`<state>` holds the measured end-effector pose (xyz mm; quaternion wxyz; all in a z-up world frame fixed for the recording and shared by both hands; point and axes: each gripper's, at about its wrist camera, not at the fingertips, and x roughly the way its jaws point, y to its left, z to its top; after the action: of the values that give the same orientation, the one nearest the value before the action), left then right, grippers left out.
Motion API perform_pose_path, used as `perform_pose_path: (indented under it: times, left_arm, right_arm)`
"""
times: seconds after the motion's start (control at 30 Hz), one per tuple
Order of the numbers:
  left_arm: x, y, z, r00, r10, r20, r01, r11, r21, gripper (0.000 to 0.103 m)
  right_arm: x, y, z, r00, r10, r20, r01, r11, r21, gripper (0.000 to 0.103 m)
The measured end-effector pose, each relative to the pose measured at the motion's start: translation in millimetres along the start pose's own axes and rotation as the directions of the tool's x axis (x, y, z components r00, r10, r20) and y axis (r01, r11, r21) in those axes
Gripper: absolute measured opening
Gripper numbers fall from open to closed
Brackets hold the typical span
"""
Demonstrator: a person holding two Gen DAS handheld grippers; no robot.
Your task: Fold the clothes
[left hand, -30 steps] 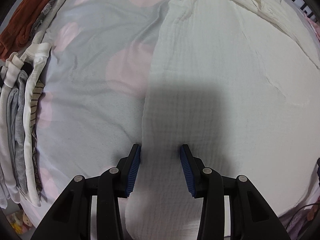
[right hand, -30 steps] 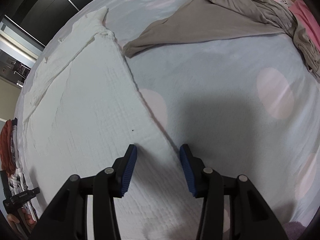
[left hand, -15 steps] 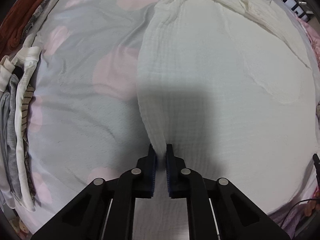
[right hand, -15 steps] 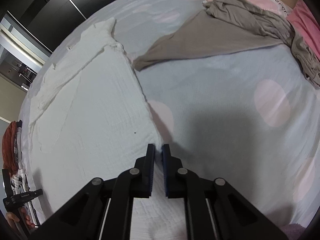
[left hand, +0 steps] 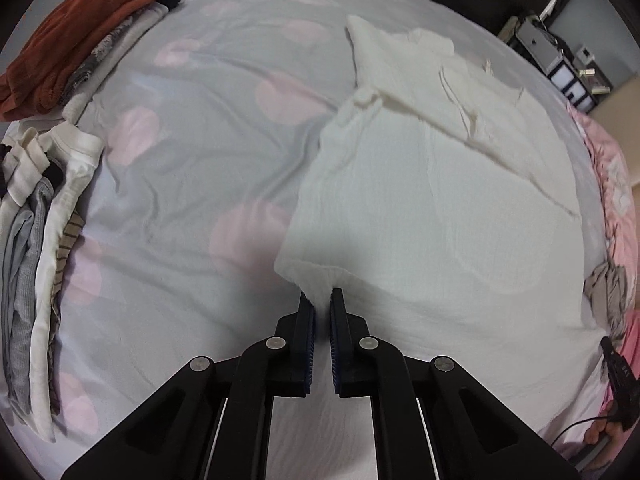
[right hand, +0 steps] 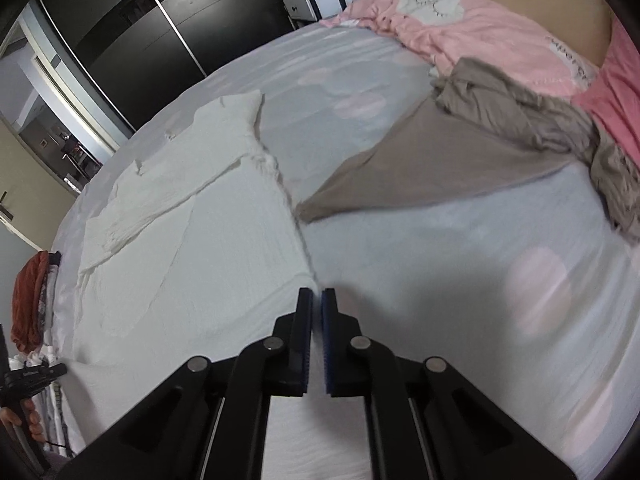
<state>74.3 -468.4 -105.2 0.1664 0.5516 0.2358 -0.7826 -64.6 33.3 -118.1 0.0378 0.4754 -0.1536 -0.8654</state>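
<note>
While both hands point down at the bed, each gripper is clamped onto the near hem of the white garment [left hand: 432,200]. The left gripper [left hand: 322,300] has a bunched corner of that crinkly cloth pinched between its blue pads, pulled up off the sheet into a little peak. The right gripper [right hand: 317,300] is squeezed tight on the hem's other corner — fabric runs right between its jaws. The rest of the garment lies flat across the grey bedsheet [left hand: 208,152] with pink dots, sleeve folded over on top. Off to the left edge sits a stack of folded clothes [left hand: 36,216], and a taupe garment [right hand: 460,152] sprawls near the pink duvet [right hand: 472,28].
</note>
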Motion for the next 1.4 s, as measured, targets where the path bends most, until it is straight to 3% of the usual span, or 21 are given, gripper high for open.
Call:
perform_pose_path:
  times: [0.23, 0.3, 0.4, 0.5, 0.57, 0.67, 0.7, 0.77, 0.87, 0.97, 1.03, 1.1, 1.23, 1.27, 1.33, 1.4]
  left_arm:
    - [7.4, -0.8, 33.2, 0.993, -0.019, 0.118, 0.027, 0.998, -0.065, 0.007]
    - [12.3, -0.2, 38.7, 0.992, 0.007, 0.128, 0.001, 0.998, -0.064, 0.007]
    - [39.9, -17.1, 44.4, 0.987, 0.116, 0.110, -0.117, 0.993, 0.006, 0.007]
    - [56.6, -29.4, 41.1, 0.974, 0.208, 0.092, -0.218, 0.970, 0.104, 0.008]
    - [63.1, -36.0, 41.5, 0.966, 0.242, 0.089, -0.253, 0.957, 0.141, 0.010]
    - [62.6, -34.8, 44.8, 0.969, 0.233, 0.081, -0.242, 0.963, 0.115, 0.010]
    - [59.7, -32.1, 45.4, 0.973, 0.217, 0.082, -0.225, 0.970, 0.095, 0.010]
    - [51.7, -25.0, 46.4, 0.979, 0.181, 0.093, -0.186, 0.981, 0.048, 0.011]
    - [33.9, -14.7, 43.1, 0.984, 0.131, 0.123, -0.130, 0.991, -0.016, 0.013]
    - [13.3, -15.0, 34.5, 0.980, 0.104, 0.171, -0.105, 0.994, -0.003, 0.013]
    - [-0.8, -23.4, 23.7, 0.967, 0.125, 0.221, -0.141, 0.989, 0.054, 0.013]
    - [-16.2, -31.6, 12.1, 0.951, 0.147, 0.270, -0.181, 0.978, 0.106, 0.013]
    - [-39.4, -53.0, 0.3, 0.940, 0.126, 0.318, -0.205, 0.952, 0.227, 0.013]
    - [-45.2, -63.5, -4.0, 0.939, 0.113, 0.325, -0.211, 0.935, 0.284, 0.013]
    - [-56.7, -84.8, -12.7, 0.938, 0.084, 0.337, -0.222, 0.891, 0.397, 0.013]
    - [-67.5, -106.1, -27.3, 0.937, 0.077, 0.340, -0.263, 0.798, 0.543, 0.013]
  right_arm:
    - [16.9, 0.8, 24.3, 0.997, 0.032, 0.068, -0.031, 0.999, -0.026, 0.004]
    - [29.7, 6.0, 26.3, 0.998, 0.025, 0.060, -0.022, 0.999, -0.047, 0.004]
    - [53.7, 13.6, 25.7, 1.000, 0.006, 0.022, -0.004, 0.997, -0.076, 0.004]
    - [74.6, 17.3, 23.7, 1.000, -0.010, -0.023, 0.007, 0.996, -0.093, 0.005]
    - [82.8, 17.5, 23.3, 0.999, -0.004, -0.043, 0.000, 0.996, -0.093, 0.008]
    - [84.3, 10.3, 25.4, 0.999, 0.026, -0.047, -0.028, 0.998, -0.048, 0.009]
    - [81.4, 5.5, 27.1, 0.998, 0.050, -0.040, -0.050, 0.999, -0.012, 0.012]
    - [70.7, -6.0, 30.3, 0.996, 0.093, 0.002, -0.093, 0.994, 0.060, 0.031]
    - [50.7, -22.8, 33.1, 0.989, 0.121, 0.085, -0.133, 0.980, 0.149, 0.048]
    - [41.8, -27.3, 32.2, 0.988, 0.124, 0.091, -0.138, 0.976, 0.170, 0.051]
    - [39.1, -23.3, 28.8, 0.988, 0.137, 0.066, -0.146, 0.977, 0.155, 0.051]
    - [32.1, -13.8, 24.8, 0.988, 0.145, 0.055, -0.150, 0.982, 0.111, 0.051]
    - [16.3, 6.9, 16.9, 0.987, 0.157, 0.029, -0.157, 0.988, 0.002, 0.051]
    - [11.2, 14.5, 15.2, 0.987, 0.159, 0.019, -0.158, 0.987, -0.041, 0.051]
    - [1.6, 30.9, 11.3, 0.984, 0.179, -0.011, -0.179, 0.975, -0.130, 0.051]
    - [-4.6, 49.8, 8.3, 0.978, 0.200, -0.063, -0.209, 0.953, -0.218, 0.051]
